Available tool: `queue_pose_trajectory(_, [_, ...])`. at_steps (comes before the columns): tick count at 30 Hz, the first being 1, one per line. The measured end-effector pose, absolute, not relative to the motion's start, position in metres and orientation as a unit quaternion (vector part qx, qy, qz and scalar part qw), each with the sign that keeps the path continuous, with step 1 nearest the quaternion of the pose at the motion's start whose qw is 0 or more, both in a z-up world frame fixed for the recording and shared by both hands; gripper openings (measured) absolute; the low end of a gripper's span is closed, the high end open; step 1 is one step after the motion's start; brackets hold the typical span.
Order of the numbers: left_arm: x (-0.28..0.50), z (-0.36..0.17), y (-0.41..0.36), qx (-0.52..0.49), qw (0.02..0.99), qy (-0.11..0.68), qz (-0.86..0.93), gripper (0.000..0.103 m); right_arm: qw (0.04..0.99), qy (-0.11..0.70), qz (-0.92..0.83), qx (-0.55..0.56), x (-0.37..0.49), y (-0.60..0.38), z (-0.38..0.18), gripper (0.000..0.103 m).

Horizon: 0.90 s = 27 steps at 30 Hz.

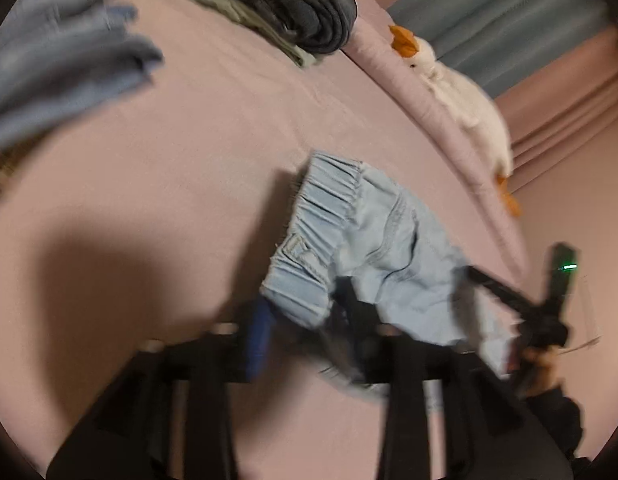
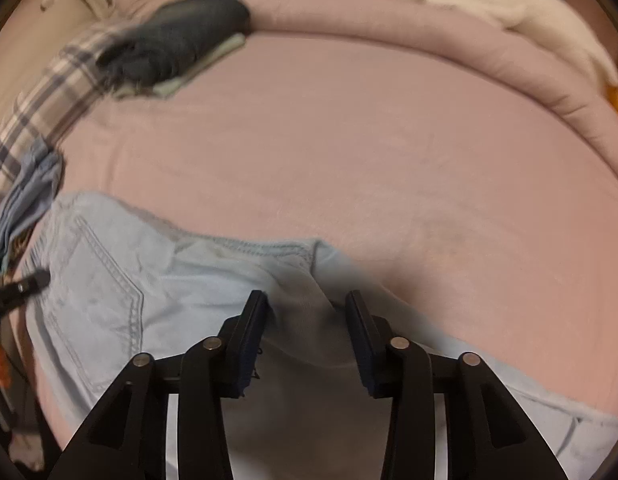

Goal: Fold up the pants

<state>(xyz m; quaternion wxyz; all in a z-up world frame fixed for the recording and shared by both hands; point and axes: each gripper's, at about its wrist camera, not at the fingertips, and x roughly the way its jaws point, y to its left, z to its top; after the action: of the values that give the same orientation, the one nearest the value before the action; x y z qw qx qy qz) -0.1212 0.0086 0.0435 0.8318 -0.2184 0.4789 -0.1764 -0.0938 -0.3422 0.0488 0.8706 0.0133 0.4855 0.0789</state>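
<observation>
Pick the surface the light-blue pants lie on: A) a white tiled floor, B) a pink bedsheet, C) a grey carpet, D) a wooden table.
B: the light-blue pants lie spread on the pink bedsheet, which shows around them in both wrist views.

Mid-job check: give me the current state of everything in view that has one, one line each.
Light blue pants: lying rumpled on the pink bed sheet, not yet folded flat.
Right gripper: jaws apart, straddling a raised fold of the pants.
Left gripper: at the elastic waistband; blurred, grip unclear.
Dark garment: folded, on a stack.
Blue clothes: piled loosely.
Plush duck: lying on the bed's edge.
</observation>
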Motion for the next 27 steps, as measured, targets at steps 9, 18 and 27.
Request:
queue_pose_trajectory(9, [-0.130,0.086,-0.018,-0.130,0.871,0.418,-0.224,0.066,0.897,0.437,0.063,0.021,-0.170,-0.348,0.069,0.045])
queue_pose_trajectory(18, [-0.140,0.025,-0.125,0.092,0.847,0.441,-0.282,0.057,0.886,0.462,0.037,-0.001,-0.210,-0.325,0.038,0.045])
queue_pose_trajectory(27, [-0.145,0.031,-0.103,0.114,0.845,0.444,-0.276,0.059,0.897,0.435,0.027,0.077,-0.286,-0.399,0.038,0.045])
